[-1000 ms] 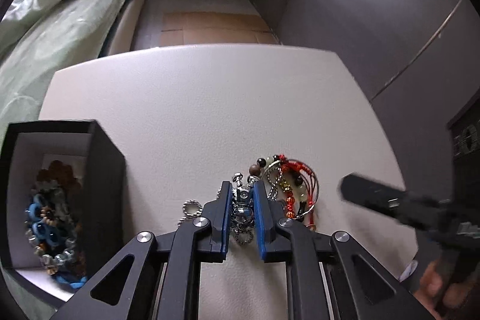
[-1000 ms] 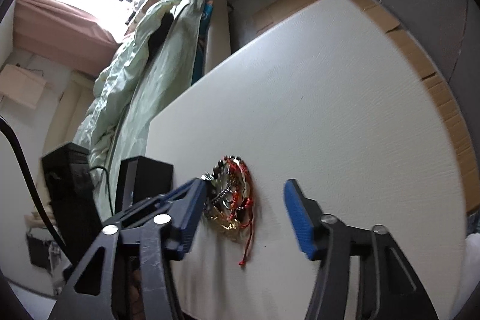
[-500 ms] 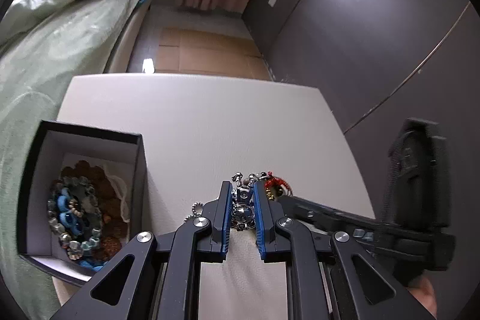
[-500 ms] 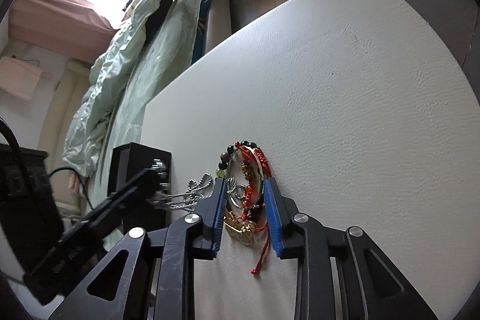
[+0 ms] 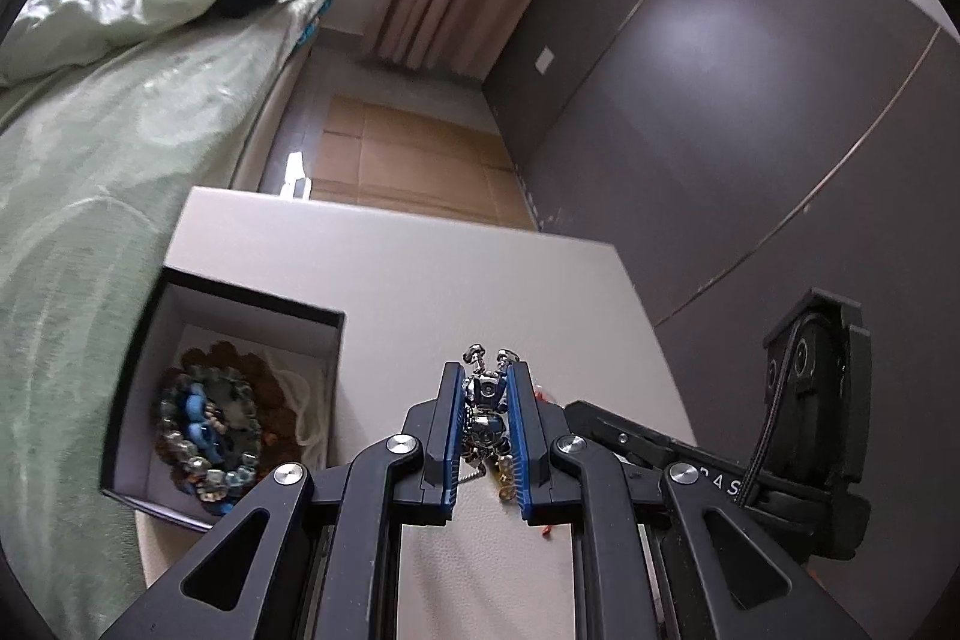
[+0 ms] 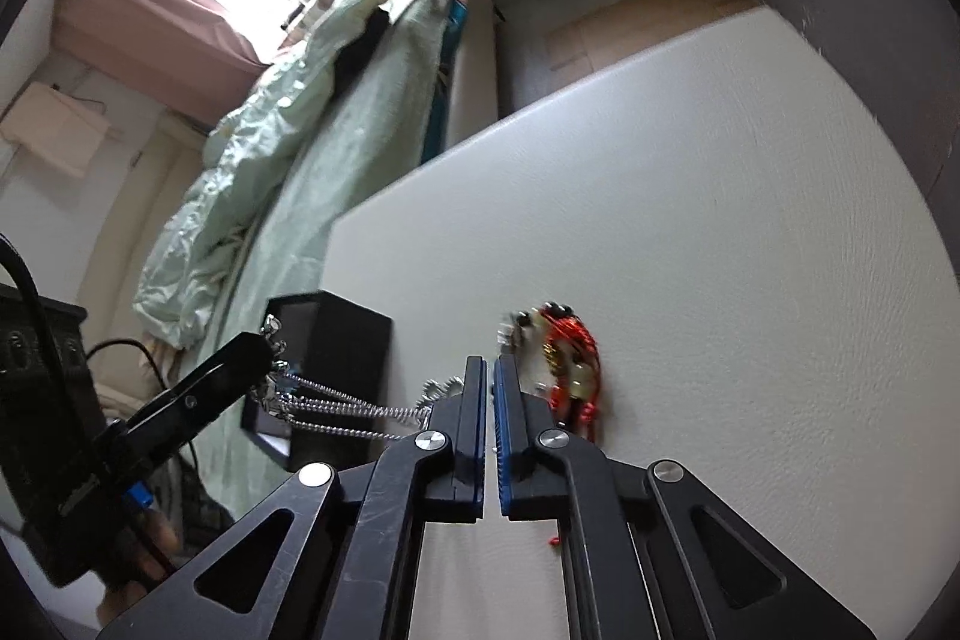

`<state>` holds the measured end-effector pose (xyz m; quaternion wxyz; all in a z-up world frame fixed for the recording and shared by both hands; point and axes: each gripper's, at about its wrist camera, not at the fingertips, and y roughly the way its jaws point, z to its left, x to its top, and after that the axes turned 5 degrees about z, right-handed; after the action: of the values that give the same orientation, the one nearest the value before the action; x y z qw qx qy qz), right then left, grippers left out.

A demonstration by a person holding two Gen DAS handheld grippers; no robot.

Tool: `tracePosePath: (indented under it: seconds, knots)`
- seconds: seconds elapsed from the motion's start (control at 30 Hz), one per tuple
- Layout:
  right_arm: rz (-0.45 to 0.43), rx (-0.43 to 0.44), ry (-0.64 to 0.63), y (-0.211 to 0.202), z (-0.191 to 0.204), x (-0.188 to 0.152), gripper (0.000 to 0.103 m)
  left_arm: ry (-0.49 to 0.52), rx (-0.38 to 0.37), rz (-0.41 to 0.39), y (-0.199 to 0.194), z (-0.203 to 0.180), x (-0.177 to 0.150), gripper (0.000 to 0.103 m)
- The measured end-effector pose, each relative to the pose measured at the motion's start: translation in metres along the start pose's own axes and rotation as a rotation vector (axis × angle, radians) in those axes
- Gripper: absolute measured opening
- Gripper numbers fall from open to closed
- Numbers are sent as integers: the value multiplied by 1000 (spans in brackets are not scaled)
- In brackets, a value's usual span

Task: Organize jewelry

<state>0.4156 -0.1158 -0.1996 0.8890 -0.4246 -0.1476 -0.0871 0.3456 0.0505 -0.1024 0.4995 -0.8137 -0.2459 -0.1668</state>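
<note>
Since a second ago your left gripper [image 5: 486, 430] has lifted clear of the white table [image 6: 690, 232], clenched on the silver robot charm [image 5: 487, 409], and its ball chain [image 6: 342, 403] now stretches taut back toward the pile. Your right gripper [image 6: 487, 421] has just been closing and now sits nearly pad to pad at the edge of the red-and-bead bracelet tangle [image 6: 567, 358]; whether it pinches a strand or the chain I cannot tell. Most of the tangle lies on the table beside its right finger. The black box [image 5: 240, 376], already holding beaded bracelets [image 5: 210, 430], stands open to your left. Expect the chain to be light, limp and snag-prone: it looks caught in the tangle, so keep the pile pinned down. Hold the charm by its rigid body, not the thin chain.
</note>
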Motion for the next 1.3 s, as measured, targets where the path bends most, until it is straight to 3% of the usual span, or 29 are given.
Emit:
tracePosePath:
  seconds: [0.17, 0.3, 0.37, 0.4, 0.43, 0.67, 0.87, 1.1, 1.3]
  knots:
    - [-26, 5, -27, -6, 10, -2, 3, -22, -12, -51, -18, 5, 3, 15]
    - [9, -105, -29, -1, 8, 0, 3, -21, -11, -41, -15, 8, 3, 15]
    - [48, -135, 7, 7, -1, 0, 14, -19, -12, -35, -13, 8, 4, 15]
    - [60, -131, 19, 10, -5, -1, 31, -19, -14, -33, -12, 8, 4, 15]
    - [63, -125, 27, 10, -8, -1, 38, -20, -16, -32, -12, 8, 4, 15]
    - [75, -101, 34, 12, -15, -1, 38, -22, -16, -18, -4, 12, 4, 15]
    - [91, -105, 39, 22, -15, 0, 33, -32, -18, -11, 1, 18, 6, 15]
    - [89, -143, 43, 30, -16, 5, 5, -37, -23, -11, 0, 22, 6, 15]
    - [21, -82, 20, 11, -6, 4, 4, -45, -29, -29, -9, 26, 5, 15]
